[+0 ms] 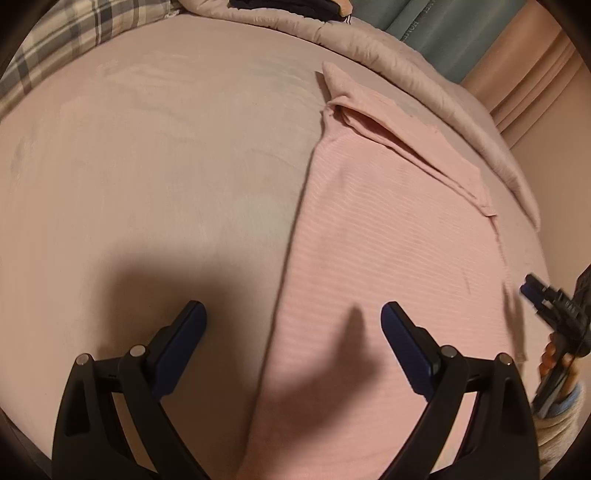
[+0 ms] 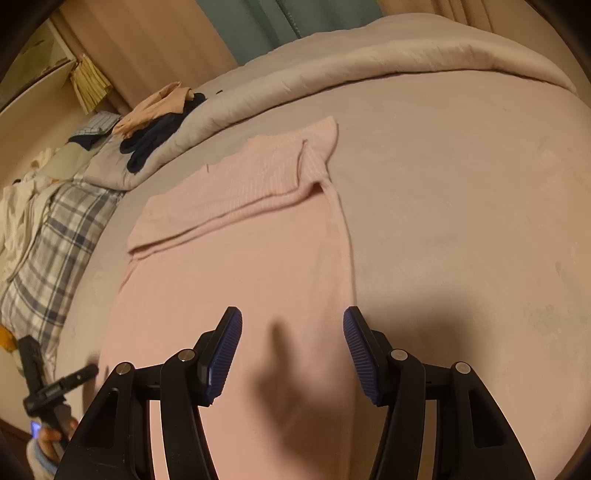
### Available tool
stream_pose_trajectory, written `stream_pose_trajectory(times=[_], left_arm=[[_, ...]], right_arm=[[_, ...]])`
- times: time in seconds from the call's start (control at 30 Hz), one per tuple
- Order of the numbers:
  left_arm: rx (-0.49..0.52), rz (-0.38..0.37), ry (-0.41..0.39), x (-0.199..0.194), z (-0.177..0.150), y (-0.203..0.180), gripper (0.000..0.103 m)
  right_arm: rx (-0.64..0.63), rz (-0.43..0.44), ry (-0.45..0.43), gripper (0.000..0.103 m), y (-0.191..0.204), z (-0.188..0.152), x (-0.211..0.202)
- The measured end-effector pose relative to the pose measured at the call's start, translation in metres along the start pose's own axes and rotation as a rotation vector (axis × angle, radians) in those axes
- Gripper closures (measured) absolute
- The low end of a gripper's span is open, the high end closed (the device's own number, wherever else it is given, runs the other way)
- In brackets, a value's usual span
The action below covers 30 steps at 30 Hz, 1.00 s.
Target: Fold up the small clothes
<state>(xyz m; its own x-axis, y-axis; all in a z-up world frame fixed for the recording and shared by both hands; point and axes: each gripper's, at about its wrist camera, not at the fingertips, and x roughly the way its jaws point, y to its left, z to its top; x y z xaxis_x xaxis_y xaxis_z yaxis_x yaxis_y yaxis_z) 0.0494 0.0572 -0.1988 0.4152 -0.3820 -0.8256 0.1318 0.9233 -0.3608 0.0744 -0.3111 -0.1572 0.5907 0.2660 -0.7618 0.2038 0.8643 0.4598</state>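
Observation:
A pink ribbed garment [image 1: 388,236] lies flat on the bed sheet [image 1: 147,166], its far part folded over itself. It also shows in the right wrist view [image 2: 240,258]. My left gripper [image 1: 293,317] is open and empty, hovering over the garment's left edge near its near end. My right gripper [image 2: 293,325] is open and empty, hovering over the garment's right side near its near end. The right gripper also shows at the right edge of the left wrist view [image 1: 554,306], and the left gripper at the lower left of the right wrist view [image 2: 55,387].
A beige duvet [image 2: 369,59] is bunched along the far side of the bed. A plaid cloth [image 2: 55,251] lies at the left. Dark and peach clothes [image 2: 159,122] sit piled on the duvet. Curtains [image 2: 251,29] hang behind.

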Motion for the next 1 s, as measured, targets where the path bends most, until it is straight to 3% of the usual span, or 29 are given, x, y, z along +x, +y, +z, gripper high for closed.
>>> stream_pose_trajectory(times=[0.2,0.43,0.8,0.93,1.0], left_arm=[[-0.062,-0.112,0.013,-0.01,-0.008,0.011,0.008],[-0.166,-0.272,0.023,-0.016,-0.009,0.034,0.008],[-0.068,-0.381,0.114,-0.023,-0.034,0.021,0.007],[-0.078,-0.448,0.123,-0.021,-0.042,0.018,0.007],[-0.066,-0.441,0.126,-0.018,-0.041,0.013,0.007]], right_arm=[[0.084,0.014,0.011,0.046,-0.021,-0.011,-0.013],[0.095,0.068,0.113,0.046,-0.024,-0.044,-0.015],[0.105,0.248,0.27,0.046,-0.024,-0.071,-0.011],[0.124,0.296,0.279,0.046,-0.022,-0.082,-0.011],[0.111,0.302,0.278,0.046,-0.019,-0.083,-0.01]])
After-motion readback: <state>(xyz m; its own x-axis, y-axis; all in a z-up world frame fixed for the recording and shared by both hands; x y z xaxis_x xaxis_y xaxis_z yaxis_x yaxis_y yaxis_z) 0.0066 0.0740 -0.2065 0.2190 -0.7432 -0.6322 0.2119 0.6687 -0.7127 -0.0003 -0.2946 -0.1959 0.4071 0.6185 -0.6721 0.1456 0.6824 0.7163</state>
